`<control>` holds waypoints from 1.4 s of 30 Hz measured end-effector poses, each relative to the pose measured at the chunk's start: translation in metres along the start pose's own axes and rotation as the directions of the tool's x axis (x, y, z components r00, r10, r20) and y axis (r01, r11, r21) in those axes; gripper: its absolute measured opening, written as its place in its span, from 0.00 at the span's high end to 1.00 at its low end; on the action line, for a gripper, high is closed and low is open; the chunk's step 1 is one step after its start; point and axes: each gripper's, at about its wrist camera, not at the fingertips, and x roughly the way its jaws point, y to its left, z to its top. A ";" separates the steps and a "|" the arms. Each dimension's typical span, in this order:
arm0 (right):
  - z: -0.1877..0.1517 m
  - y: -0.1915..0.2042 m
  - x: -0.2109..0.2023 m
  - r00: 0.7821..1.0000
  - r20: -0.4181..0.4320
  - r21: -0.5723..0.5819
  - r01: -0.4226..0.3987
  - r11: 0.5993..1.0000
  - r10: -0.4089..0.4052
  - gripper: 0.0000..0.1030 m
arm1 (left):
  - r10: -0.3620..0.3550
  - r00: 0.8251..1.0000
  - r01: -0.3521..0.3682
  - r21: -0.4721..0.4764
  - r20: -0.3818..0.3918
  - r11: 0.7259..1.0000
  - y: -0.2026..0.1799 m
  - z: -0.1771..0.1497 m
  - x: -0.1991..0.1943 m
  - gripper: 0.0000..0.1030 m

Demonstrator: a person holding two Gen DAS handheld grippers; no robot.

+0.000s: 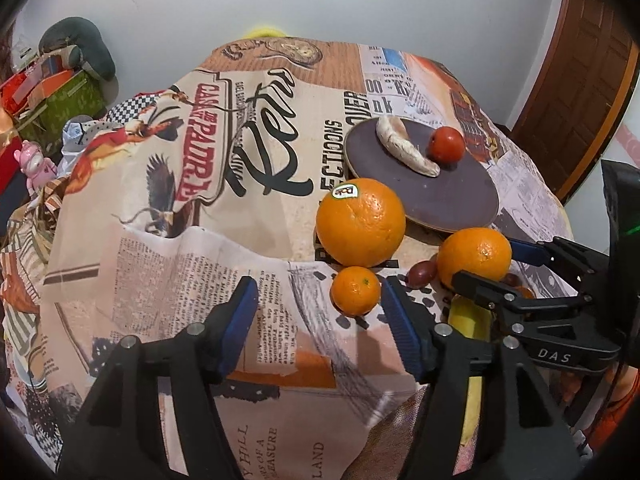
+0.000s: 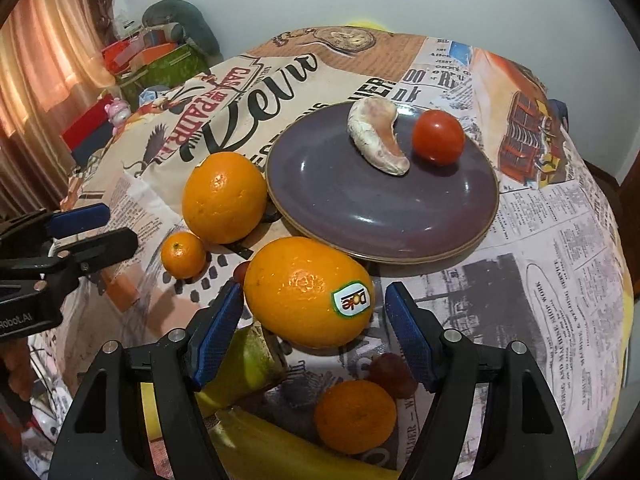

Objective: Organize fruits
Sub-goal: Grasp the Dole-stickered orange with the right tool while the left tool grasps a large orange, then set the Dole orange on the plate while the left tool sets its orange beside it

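A purple plate holds a pale curved fruit and a red tomato. Two big oranges lie beside it: one at its left, one with a Dole sticker between my right gripper's open fingers. My right gripper is open around it. A small mandarin sits just ahead of my open left gripper, near its right finger.
A banana, a green pear, another mandarin and dark grapes lie at the near edge. Boxes and clutter stand at the far left. The cloth-covered table drops off on the right.
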 end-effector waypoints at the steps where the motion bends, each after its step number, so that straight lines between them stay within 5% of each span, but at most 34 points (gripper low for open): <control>1: 0.000 0.000 -0.001 1.000 0.001 0.003 -0.012 1.000 0.012 0.40 | -0.002 1.000 0.002 -0.001 -0.002 1.000 0.000 0.001 0.001 0.36; 16: 0.013 -0.028 -0.040 0.992 0.122 0.060 0.015 0.998 -0.022 0.41 | -0.041 0.999 0.041 0.018 -0.028 0.999 -0.018 0.025 0.033 0.30; 27: 0.016 -0.056 -0.041 0.990 0.124 0.099 0.062 0.993 -0.074 0.41 | -0.058 0.996 0.059 0.009 -0.070 0.998 -0.025 0.036 0.066 0.30; 42: 0.015 -0.059 -0.036 0.991 0.114 0.095 0.061 0.994 -0.072 0.41 | -0.049 0.998 0.049 0.008 -0.036 0.999 -0.025 0.041 0.059 0.34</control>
